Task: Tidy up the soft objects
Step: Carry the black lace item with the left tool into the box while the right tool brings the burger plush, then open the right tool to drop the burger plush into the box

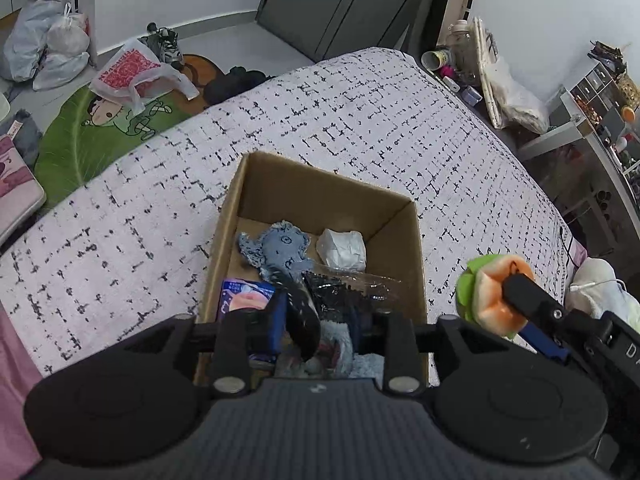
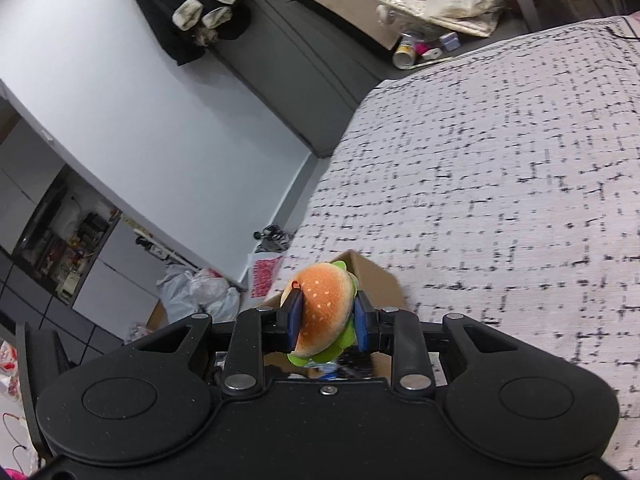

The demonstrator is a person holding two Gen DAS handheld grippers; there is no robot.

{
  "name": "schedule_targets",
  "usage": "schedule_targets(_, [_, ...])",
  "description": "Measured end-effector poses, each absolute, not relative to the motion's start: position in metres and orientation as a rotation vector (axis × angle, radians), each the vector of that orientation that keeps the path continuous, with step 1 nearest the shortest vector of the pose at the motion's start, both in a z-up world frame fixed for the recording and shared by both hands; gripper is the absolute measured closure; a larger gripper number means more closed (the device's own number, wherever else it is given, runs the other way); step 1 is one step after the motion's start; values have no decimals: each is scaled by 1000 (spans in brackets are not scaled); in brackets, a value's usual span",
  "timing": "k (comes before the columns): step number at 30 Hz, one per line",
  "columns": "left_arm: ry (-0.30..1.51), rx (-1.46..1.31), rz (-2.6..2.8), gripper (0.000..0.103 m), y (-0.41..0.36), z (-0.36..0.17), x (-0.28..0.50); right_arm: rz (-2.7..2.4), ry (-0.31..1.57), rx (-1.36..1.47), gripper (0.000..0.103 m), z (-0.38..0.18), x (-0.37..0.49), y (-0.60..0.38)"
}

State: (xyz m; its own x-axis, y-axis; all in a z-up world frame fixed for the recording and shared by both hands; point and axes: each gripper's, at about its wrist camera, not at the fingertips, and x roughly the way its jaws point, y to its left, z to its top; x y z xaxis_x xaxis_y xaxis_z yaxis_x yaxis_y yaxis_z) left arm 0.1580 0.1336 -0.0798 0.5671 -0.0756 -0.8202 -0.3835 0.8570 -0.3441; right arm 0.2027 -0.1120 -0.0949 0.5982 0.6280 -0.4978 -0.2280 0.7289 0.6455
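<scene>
A cardboard box stands on the white patterned bed. Inside lie a blue knitted toy, a white wrapped bundle, a clear bag of dark bits and a blue packet. My left gripper is over the box's near side, jaws apart, with a dark speckled soft piece hanging between them; contact is unclear. My right gripper is shut on a plush hamburger, held just right of the box. The hamburger also shows in the left wrist view.
A green leaf-shaped rug with plastic bags lies on the floor left of the bed. Clutter and a shelf unit stand to the right. A grey wardrobe is beyond the bed. A pink cloth lies at the near left.
</scene>
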Motion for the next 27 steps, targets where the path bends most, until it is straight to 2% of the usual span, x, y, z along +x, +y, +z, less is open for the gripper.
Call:
schedule_targets(3, [955,-501,200,50,134,-74,158,546,784,566,76,-94,203,-105])
schedule_targets(7, [935,-479,207,38,135,-65,155,560,799,568,75,-99,206,-94])
schedule_targets(10, [930,-471,210,34,138,-62,153,585,811,588,63,-104,207,-89])
schedule_targets(14, [945,-462,208,32,140,-61,153,597,831,613,56,-106,207,-90])
schedule_targets(16, [957,-467,201,28,140,-62,152,584,825,603,49,-104,205,-93])
schedule_targets(20, [952,-462,189,22,137,-59,148,567,820,614,43,-100,201,-106])
schedule_targets(23, [938,-459,193,12,133,-57,145,552,817,615,34,-97,197,-117])
schedule_targets(25, [935,-456,193,7,130,-56,144,531,800,593,23,-94,191,-123])
schedule_targets(27, [937,-455,184,3,126,-55,143,517,788,575,20,-90,186,-130])
